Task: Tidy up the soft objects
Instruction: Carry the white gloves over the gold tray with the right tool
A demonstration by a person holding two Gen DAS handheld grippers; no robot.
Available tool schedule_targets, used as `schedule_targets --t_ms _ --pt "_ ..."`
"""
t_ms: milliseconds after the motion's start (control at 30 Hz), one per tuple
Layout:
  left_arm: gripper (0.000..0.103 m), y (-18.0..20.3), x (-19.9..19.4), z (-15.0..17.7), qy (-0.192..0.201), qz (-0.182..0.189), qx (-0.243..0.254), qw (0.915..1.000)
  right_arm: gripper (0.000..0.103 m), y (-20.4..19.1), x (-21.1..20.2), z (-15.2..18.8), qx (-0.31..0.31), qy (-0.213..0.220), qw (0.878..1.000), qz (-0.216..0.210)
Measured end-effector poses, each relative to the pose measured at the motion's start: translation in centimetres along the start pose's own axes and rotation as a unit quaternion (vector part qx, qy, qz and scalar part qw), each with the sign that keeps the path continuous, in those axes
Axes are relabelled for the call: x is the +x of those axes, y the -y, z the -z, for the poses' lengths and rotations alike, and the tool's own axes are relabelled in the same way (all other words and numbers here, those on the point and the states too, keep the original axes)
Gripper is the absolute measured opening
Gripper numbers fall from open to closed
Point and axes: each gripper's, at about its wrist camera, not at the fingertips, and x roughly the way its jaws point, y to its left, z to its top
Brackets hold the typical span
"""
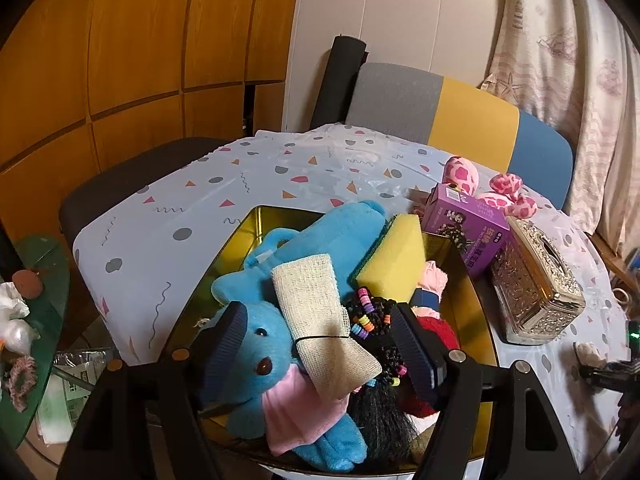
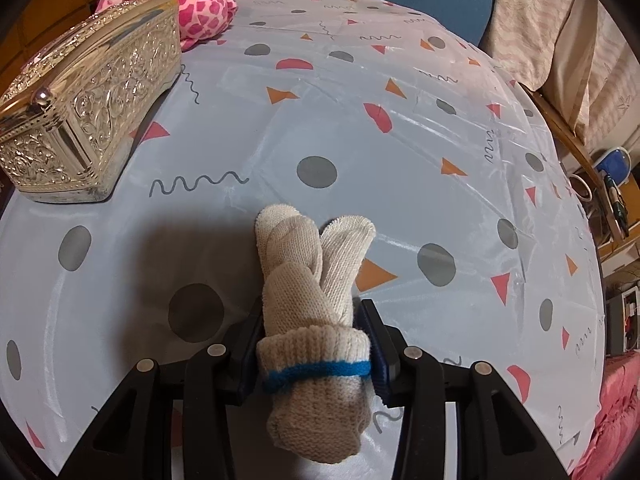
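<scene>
A gold tin (image 1: 264,216) on the patterned tablecloth (image 1: 180,216) holds a blue teddy bear (image 1: 256,360), a yellow sponge (image 1: 394,256), a tied beige mesh cloth (image 1: 320,320), a black beaded hairpiece (image 1: 372,316) and red and pink soft items. My left gripper (image 1: 316,310) hangs open over the tin, its fingers on either side of the mesh cloth without pressing on it. In the right wrist view my right gripper (image 2: 311,306) is shut on a rolled pair of cream knit gloves (image 2: 312,272) with a blue band, just above the tablecloth (image 2: 360,140).
A purple box (image 1: 468,232) and an ornate silver tissue box (image 1: 532,284) (image 2: 88,112) stand right of the tin. A pink spotted plush (image 1: 504,188) (image 2: 200,8) lies behind them. A grey, yellow and blue chair (image 1: 472,120) stands at the far edge.
</scene>
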Motion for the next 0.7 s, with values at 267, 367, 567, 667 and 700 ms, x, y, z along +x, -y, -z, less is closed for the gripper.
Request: schedule_targets --t_ms 267,367,567,667,700 --pt "0.077 -0.8 -0.9 0.1 0.006 0.01 -0.007 0.9999 0.041 -0.4 -0.8 0.4 0.032 -0.027 0.999 0.007" --pt "0.078 -1.1 -1.4 0.2 0.011 0.016 -0.01 0.9998 0.04 -0.7 -1.3 0.7 0.065 -0.038 0.997 -0.017" --pt "0.078 -1.5 -1.7 0.1 0.013 0.022 -0.016 0.9996 0.04 -4.2 -2.7 1.6 0.077 -0.045 0.993 -0.074" --pt "0.078 -1.5 -1.9 0.1 0.013 0.028 -0.018 0.9993 0.04 -6.5 -3.4 2.2 0.064 -0.04 0.993 -0.092" --pt "0.078 -1.4 -1.9 0.1 0.013 0.03 -0.018 0.9993 0.041 -7.4 -3.7 2.4 0.055 -0.037 0.993 -0.101"
